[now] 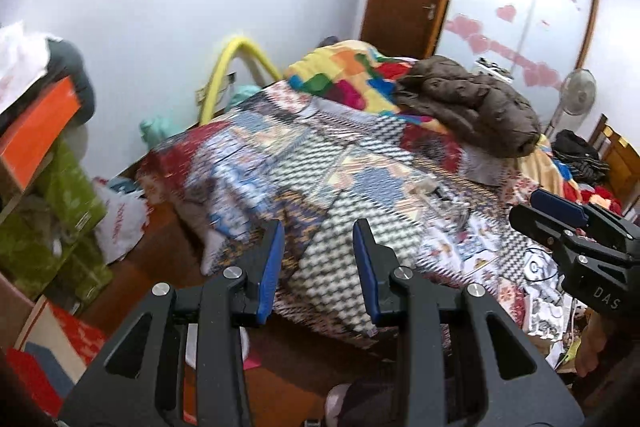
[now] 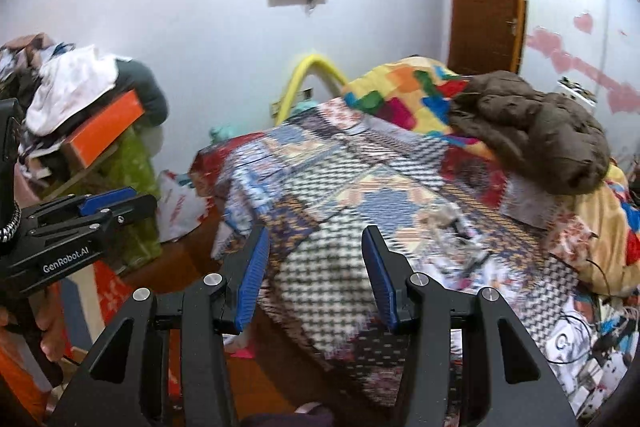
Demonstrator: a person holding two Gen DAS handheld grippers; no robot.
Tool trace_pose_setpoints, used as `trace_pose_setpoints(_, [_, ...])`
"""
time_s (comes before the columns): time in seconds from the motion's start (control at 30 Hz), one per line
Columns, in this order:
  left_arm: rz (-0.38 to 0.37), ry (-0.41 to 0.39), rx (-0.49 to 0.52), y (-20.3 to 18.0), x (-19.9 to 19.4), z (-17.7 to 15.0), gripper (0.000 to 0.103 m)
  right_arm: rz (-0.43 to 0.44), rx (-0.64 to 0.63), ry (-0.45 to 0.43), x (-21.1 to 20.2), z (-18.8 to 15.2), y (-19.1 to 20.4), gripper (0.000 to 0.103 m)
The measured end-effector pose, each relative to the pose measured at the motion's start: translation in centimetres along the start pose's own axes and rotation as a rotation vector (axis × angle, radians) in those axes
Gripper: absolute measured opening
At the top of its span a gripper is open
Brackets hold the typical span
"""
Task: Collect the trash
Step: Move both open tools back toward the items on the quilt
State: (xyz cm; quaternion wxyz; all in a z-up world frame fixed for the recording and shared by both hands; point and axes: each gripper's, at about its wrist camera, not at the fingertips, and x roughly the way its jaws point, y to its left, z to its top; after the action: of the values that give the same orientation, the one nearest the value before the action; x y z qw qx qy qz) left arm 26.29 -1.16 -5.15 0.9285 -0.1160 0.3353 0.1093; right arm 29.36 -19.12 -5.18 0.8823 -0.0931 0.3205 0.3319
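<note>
While both grippers hang over the bed (image 1: 328, 163), the left gripper (image 1: 319, 267) and right gripper (image 2: 316, 275) stand parted and empty. Small blurred litter (image 2: 460, 227) lies on the bedcover right of centre, beyond the fingertips and untouched.

Both grippers are of black plastic, with blue ribbed pads inside the fingers and round silver screws at the joints. The left gripper (image 2: 120, 205) has white letters "GenRobot.AI"; the right gripper (image 1: 552, 207) has "DAS".

Right gripper (image 2: 316, 267), empty fingers (image 2: 252, 275) apart, above patchwork bed (image 2: 360, 167).
</note>
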Motion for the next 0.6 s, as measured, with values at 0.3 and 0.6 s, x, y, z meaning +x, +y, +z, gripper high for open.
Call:
trace_pose_setpoints(0.3, [-0.092, 0.023, 0.06, -7.3, 4.4, 2.2, 0.034, -0.104, 0.071, -0.004, -0.9, -0.3, -7.9, 0.045])
trace_pose_setpoints(0.6, [-0.162, 0.093, 0.126, -13.4, 11.4, 3.5, 0.035, -0.189, 0.187, 0.04, 0.7, -1.6, -15.9, 0.045])
